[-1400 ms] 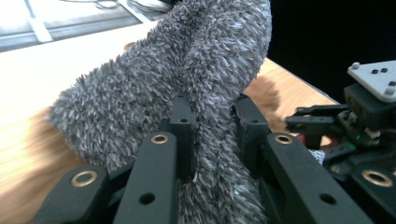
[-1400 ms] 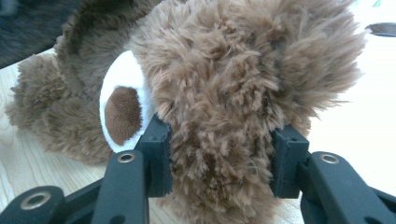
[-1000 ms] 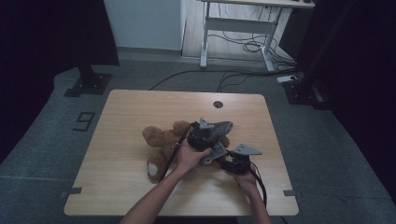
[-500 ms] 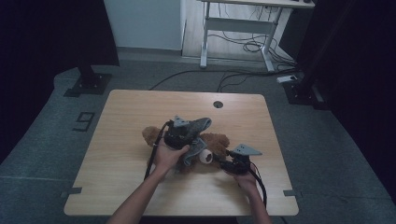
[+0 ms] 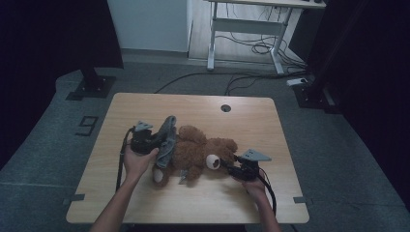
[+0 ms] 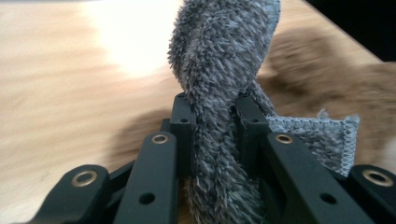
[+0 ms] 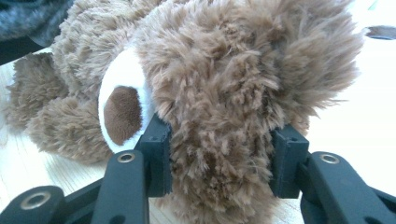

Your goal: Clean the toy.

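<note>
Brown plush teddy bear [image 5: 200, 152] lies on its side mid-table on the wooden table [image 5: 241, 116], head toward the person's right, legs toward the left. No containers on the table.

Grey fuzzy cloth [image 5: 166, 140] is draped against the bear's rear end, on its left side, touching the fur. In the left gripper view the cloth [image 6: 219, 70] rises as a twisted strip from between the jaws, with a stitched hem corner just beside it and the bear [image 6: 327, 88] blurred behind.

Left gripper [image 5: 157, 142]: jaws clamped tight on the cloth, hand wrapped around the body from below, cable looping back along the forearm.

Right gripper [image 5: 231, 164]: jaws closed around the bear's head, fur bulging between and over the pads, white muzzle with brown nose [image 7: 122, 109] just beside the left jaw. Gripper lies low and level at the table, grey plate on top.

Round cable hole [image 5: 226, 108] at the far table edge, well apart from everything. Nothing blocks either gripper.
</note>
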